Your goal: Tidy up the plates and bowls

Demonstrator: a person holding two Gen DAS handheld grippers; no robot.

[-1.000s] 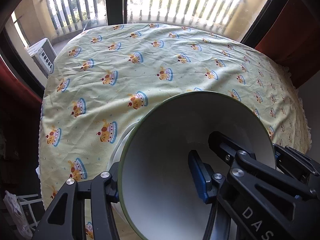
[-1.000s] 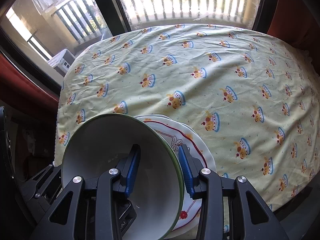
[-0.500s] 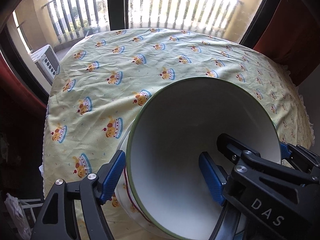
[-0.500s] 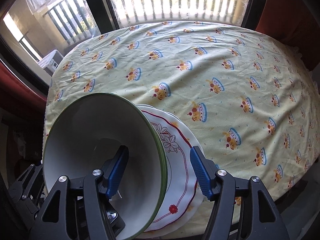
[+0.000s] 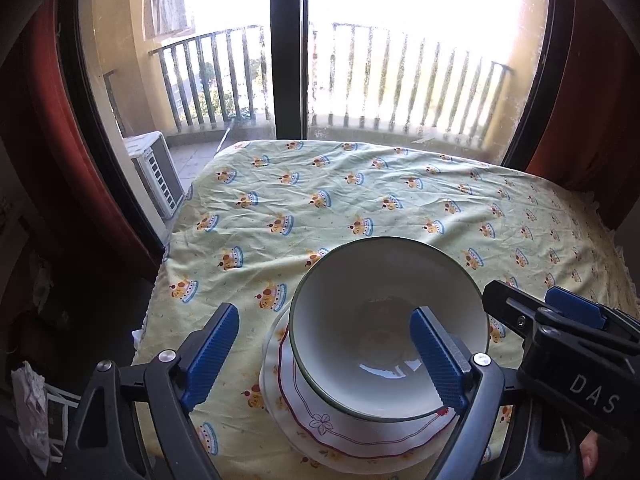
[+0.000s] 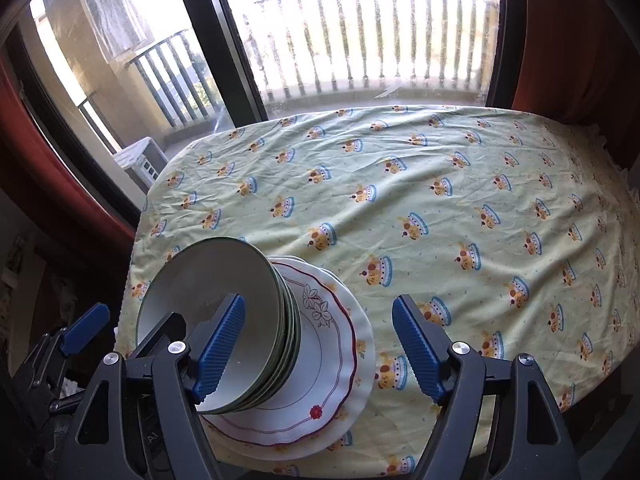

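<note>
Over at the far left, through the glass, a white slatted unit [image 5: 154,174] sits out on the balcony, and a dark window frame [image 5: 286,48] splits the bright railing view. Coming inward, the bench [image 5: 360,200] wears a pale yellow-green cloth dotted with little cartoon crowns, wrinkled all over.

Now the left gripper [image 5: 326,354]: jaws opening, wide apart, blue pads clear of everything. The left pad hangs over bare cloth beside the stack, the right pad shows in front of the bowl's inside, and from this view it presses on nothing. Nothing is gripped.

And there's the prize, at the near left corner of the bench: a stack of bowls [image 6: 224,328], white with thin green rims, nested one in another; several rims show down the side. The stack sits on the plates [image 6: 320,368], white with wavy edges, a red line and a flower print, themselves piled and flat on the cloth. From the left wrist view the top bowl [image 5: 388,320] gapes open and empty, upright on the plate [image 5: 320,428].

On to the right gripper [image 6: 320,350]: jaws opening too, released, straddling the edge of the stack. Its left pad shows in front of the bowls, its right pad over the cloth beyond the plates' rim. No contact that I can make out.

Far right, a dark red curtain [image 6: 580,40] frames the window.
</note>
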